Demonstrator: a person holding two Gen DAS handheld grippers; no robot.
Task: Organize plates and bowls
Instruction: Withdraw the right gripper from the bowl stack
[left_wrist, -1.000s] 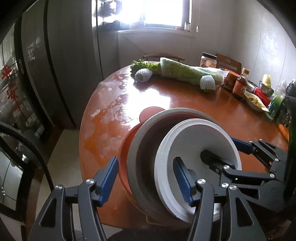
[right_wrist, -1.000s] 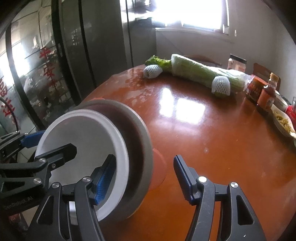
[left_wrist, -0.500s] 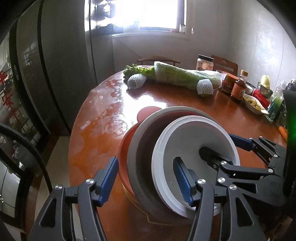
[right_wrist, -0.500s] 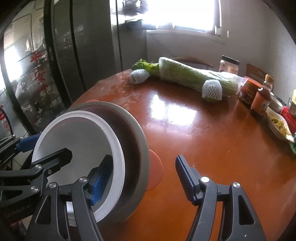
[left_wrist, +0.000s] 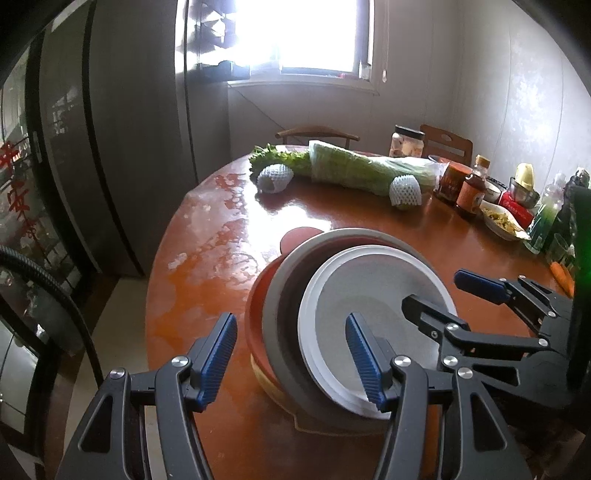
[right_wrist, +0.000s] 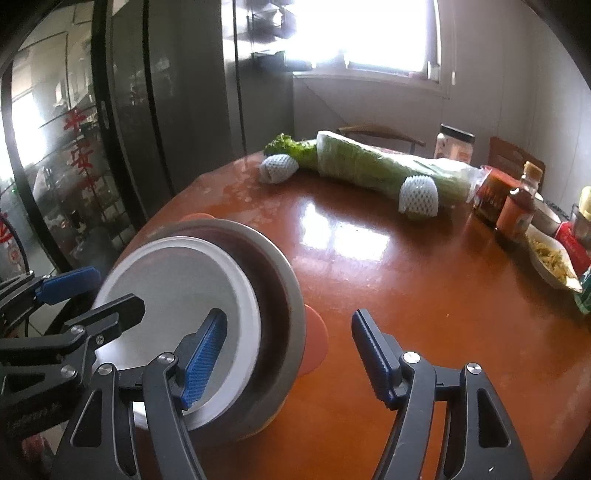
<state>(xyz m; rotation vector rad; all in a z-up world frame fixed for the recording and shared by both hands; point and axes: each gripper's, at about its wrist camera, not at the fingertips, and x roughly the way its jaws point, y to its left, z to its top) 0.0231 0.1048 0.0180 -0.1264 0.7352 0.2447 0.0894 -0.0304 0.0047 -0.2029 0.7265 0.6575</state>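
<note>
The left gripper (left_wrist: 291, 354) stands open at lower centre, its jaws straddling the rims of a white plate (left_wrist: 369, 306) nested in a grey bowl (left_wrist: 280, 295) over what looks like an orange dish (left_wrist: 255, 310), none visibly clamped. The right gripper (right_wrist: 288, 350), lower centre of its view, has just been widening and is released, its left pad (right_wrist: 205, 362) over the plate's face. The stack sits near the edge of the round wooden table (right_wrist: 406, 280); wrapped cabbage (right_wrist: 369, 166) lies beyond, upper centre.

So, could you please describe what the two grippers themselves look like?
Both are alike: the left gripper and right gripper have black angular linkage frames with triangular cut-outs, silver pivot bolts and ribbed blue pads. A black ribbed hose shows at the left.
</note>
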